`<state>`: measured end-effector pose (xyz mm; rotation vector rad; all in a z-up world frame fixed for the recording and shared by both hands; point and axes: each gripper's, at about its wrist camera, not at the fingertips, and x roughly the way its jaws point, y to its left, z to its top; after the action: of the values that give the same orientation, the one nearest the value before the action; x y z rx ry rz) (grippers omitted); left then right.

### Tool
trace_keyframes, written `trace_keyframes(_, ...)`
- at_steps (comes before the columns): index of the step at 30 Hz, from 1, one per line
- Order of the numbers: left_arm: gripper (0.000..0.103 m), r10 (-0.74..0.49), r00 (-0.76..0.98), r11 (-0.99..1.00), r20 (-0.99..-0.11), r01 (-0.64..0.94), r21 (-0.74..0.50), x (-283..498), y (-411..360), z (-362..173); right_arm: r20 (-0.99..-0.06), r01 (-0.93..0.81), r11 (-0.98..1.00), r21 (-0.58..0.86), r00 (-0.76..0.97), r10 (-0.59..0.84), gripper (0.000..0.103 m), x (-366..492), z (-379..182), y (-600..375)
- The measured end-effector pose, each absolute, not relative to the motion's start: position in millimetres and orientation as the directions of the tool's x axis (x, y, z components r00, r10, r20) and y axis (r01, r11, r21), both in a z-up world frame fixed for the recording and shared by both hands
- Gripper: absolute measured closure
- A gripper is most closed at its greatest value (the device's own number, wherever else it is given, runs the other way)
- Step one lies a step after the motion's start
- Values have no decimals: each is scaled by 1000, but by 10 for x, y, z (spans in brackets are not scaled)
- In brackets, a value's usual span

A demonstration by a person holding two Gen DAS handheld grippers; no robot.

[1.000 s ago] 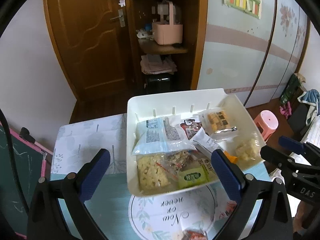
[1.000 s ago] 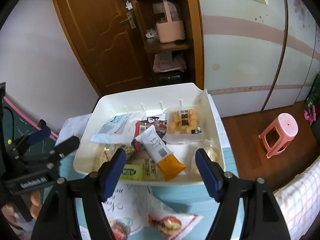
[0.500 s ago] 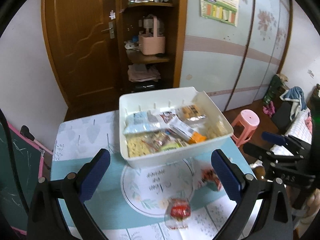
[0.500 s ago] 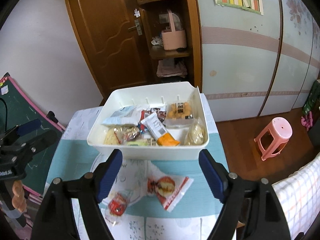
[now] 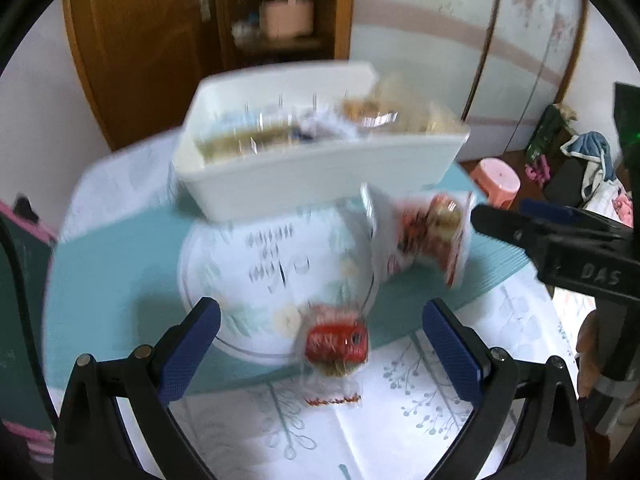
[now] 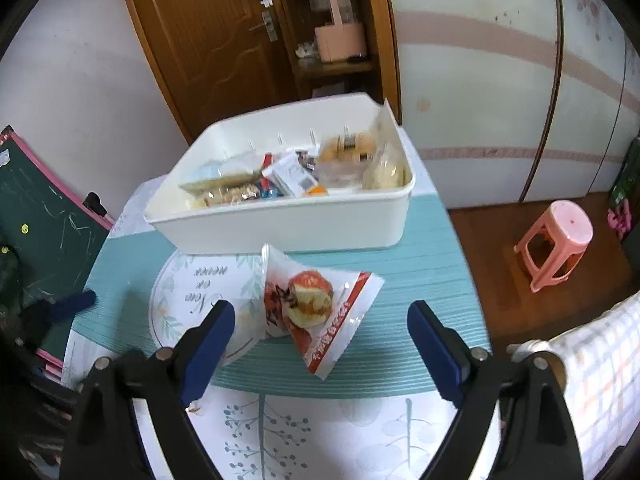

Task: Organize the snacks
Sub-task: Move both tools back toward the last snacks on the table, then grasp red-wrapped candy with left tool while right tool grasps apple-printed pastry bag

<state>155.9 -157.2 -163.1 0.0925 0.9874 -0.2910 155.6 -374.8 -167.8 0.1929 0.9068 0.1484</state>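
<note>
The bun packet [image 6: 320, 312] lies flat, long axis slanting from far-left to near-right. The right gripper [image 6: 320, 350] is spreading wider around it without touching; the left gripper [image 5: 320, 350] gapes over the red snack [image 5: 336, 344].

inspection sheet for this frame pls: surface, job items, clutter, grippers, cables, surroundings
Surface: table with a teal runner and a leaf-print cloth; a round mat at the middle.
Job's things: white bin full of snack packs at the far side; bun pack and small red pack loose on the table in front of it.
Clutter: nothing seen.
Grippers: left gripper open around the red pack, not touching; right gripper opening, just short of the bun pack, nothing held.
Cables: nothing seen.
Surroundings: door, shelf with pink basket, pink stool, chalkboard on the left.
</note>
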Motion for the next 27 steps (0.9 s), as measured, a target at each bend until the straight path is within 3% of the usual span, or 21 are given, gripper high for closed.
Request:
trace_keyframes(13, 3, -188, 412, 970, -892, 221, -102, 1721, -1585, -2331, -801, -20, 966, 258, 555, 226, 14, 1869, -2212, -3611)
trace_keyframes(17, 17, -174, 403, 970, -898, 225, -87, 1742, -1616, -2444, -785, -19, 951, 308, 559, 266, 14, 1907, -2306, -3644)
trace_keyframes(20, 20, -137, 430, 971, -893, 235, -35, 1720, -1654, -2456, -761, 2, 933, 361, 578, 294, 15, 1905, -2358, -3687)
trace_keyframes(22, 25, -129, 446, 971, -886, 237, -22, 1693, -1668, -2464, -739, 7, 917, 399, 594, 317, 24, 1887, -2386, -3709)
trace_keyframes(24, 44, -132, 465, 972, -875, 235, -21, 1643, -1679, -2448, -721, -11, 901, 433, 595, 354, 42, 1871, -2405, -3701)
trace_keyframes(25, 52, -133, 473, 972, -871, 236, -20, 1633, -1681, -2439, -725, -9, 909, 418, 600, 339, 43, 1854, -2400, -3675)
trace_keyframes(27, 56, -130, 474, 974, -871, 225, -23, 1607, -1680, -2428, -727, -11, 919, 394, 608, 319, 47, 1831, -2399, -3628)
